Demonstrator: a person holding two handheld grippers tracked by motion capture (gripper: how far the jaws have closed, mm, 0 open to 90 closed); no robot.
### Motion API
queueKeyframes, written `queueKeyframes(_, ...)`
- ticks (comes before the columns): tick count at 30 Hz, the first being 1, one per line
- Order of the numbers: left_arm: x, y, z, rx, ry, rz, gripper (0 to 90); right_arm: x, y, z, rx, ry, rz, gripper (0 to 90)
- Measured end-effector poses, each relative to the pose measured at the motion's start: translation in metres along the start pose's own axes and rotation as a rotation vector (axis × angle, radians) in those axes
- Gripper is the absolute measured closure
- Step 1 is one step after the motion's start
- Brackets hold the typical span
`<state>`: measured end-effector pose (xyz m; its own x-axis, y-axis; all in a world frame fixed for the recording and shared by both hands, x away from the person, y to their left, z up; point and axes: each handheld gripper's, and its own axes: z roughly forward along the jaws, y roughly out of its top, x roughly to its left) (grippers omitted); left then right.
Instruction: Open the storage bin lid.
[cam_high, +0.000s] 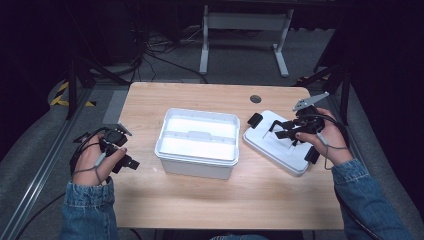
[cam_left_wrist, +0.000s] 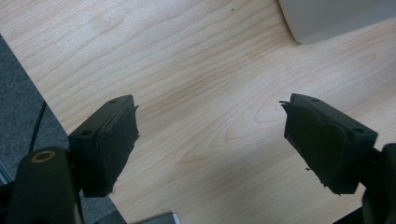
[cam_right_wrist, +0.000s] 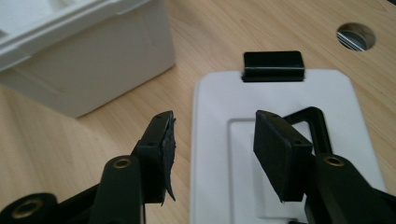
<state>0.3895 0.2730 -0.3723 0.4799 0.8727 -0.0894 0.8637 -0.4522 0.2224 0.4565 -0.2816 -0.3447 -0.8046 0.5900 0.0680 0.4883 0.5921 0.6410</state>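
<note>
The table (cam_high: 200, 200) in the middle of the high view is pale wood-grain laminate, smooth and faintly sheened. The box (cam_high: 197, 160) at its centre is white plastic, smooth, matt on its walls. The lid (cam_high: 272, 145), right of centre, is the same white plastic, with black plastic latches (cam_right_wrist: 273, 65) and a black handle (cam_right_wrist: 317, 121). The grippers (cam_left_wrist: 210, 140) (cam_right_wrist: 212, 147) are matt black plastic; their jaw pads look like rough, frayed black foam or rubber. A brass-coloured metal insert (cam_left_wrist: 43, 156) shows at lower left of the left gripper view. Both sleeves (cam_high: 87, 207), at the bottom corners, are blue denim. The floor (cam_high: 30, 145) at left is grey carpet.
</note>
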Motion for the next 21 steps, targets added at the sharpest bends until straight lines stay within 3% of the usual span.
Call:
queueKeyframes(9,-0.001,0.002,0.001,0.005,-0.007,0.004,18.3,0.038,-0.003,-0.003,0.003,0.039,-0.059,46.3)
queueKeyframes(21,-0.001,0.006,0.002,0.008,-0.007,0.016,18.3,0.066,-0.023,0.016,0.015,0.084,-0.081,43.9)
